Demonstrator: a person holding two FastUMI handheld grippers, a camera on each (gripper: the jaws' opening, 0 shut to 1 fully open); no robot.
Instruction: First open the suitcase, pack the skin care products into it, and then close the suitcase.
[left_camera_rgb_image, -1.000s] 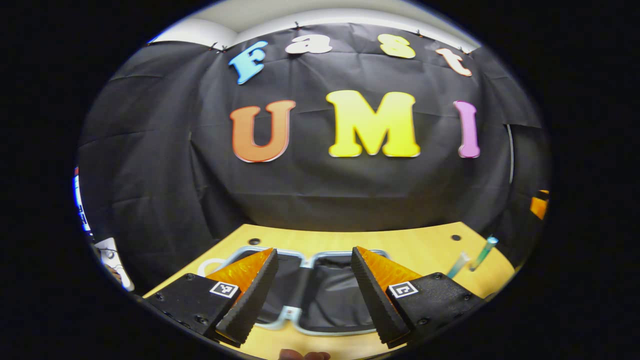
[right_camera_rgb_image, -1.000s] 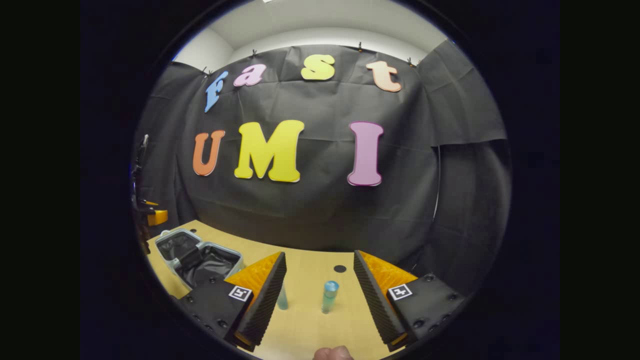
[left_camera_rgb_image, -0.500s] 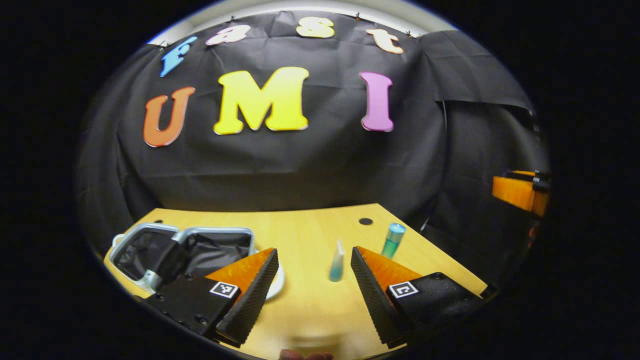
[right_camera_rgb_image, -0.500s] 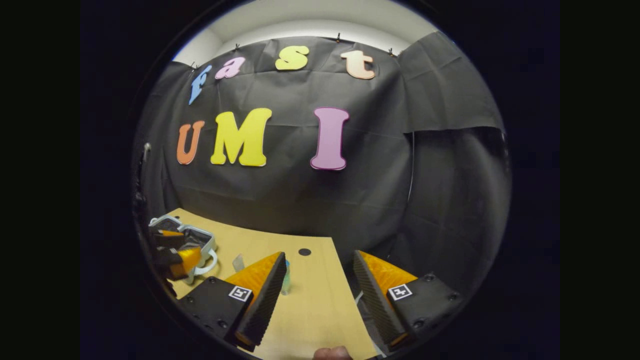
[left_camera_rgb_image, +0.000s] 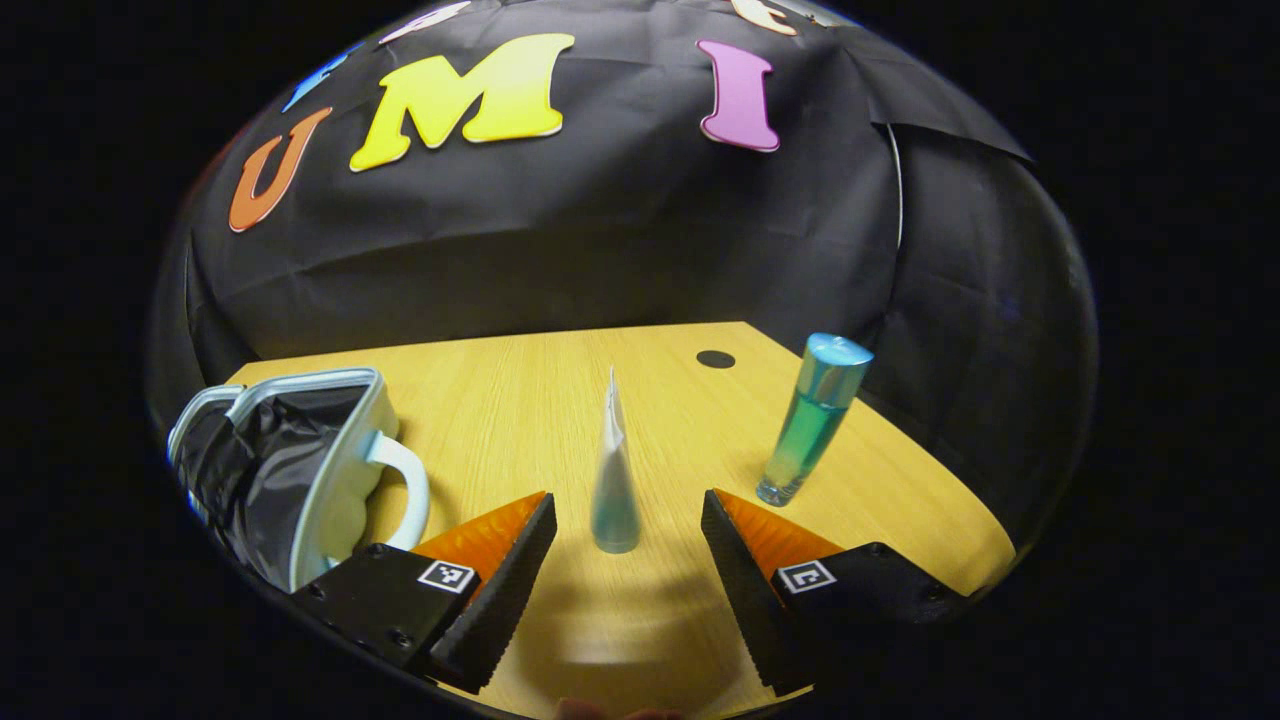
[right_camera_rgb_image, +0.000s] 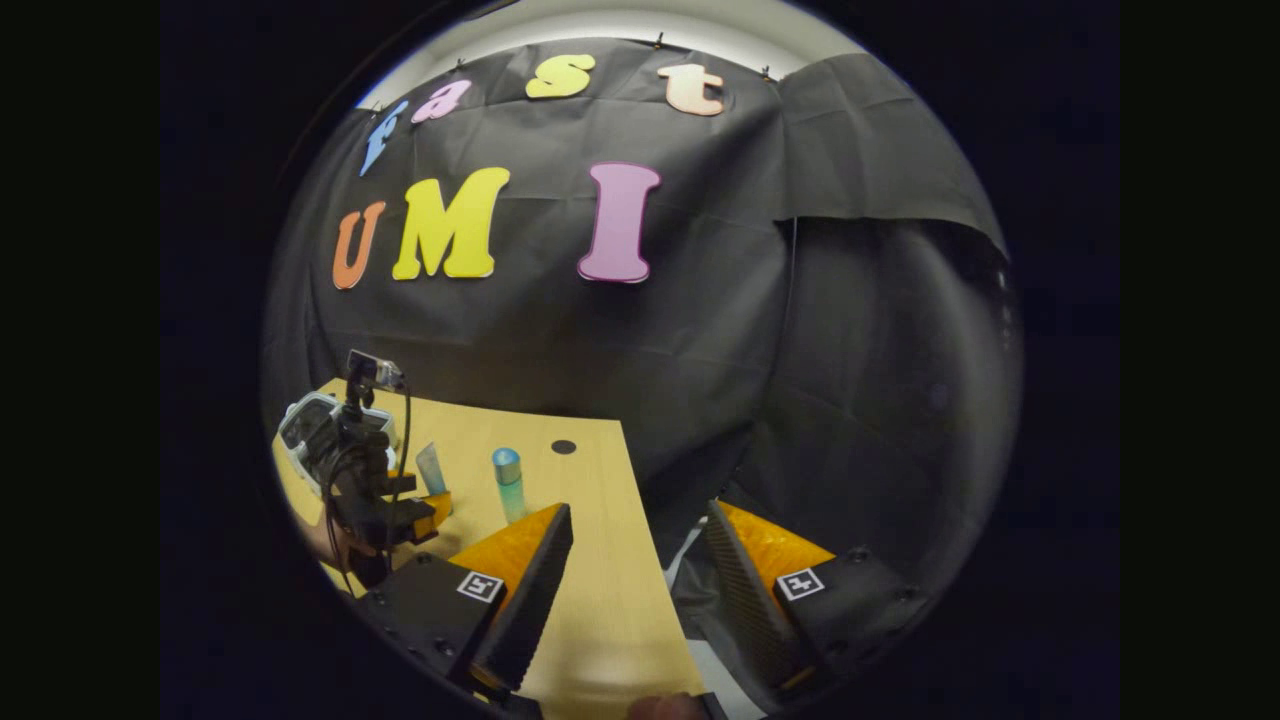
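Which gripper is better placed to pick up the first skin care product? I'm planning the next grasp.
Left. The left gripper is open with the standing pale squeeze tube between its fingers. The right gripper is open over the wooden table's edge, away from both products.

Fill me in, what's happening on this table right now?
A person is packing skin care products into a suitcase with two handheld grippers. The suitcase already lies open on the wooden table. The left gripper is open and lined up on the upright tube, which stands between its fingers, ungripped. A capped bottle stands to the tube's right. The right gripper is open and empty, off the table's edge. Nothing is packed yet, as far as the suitcase's visible part shows.
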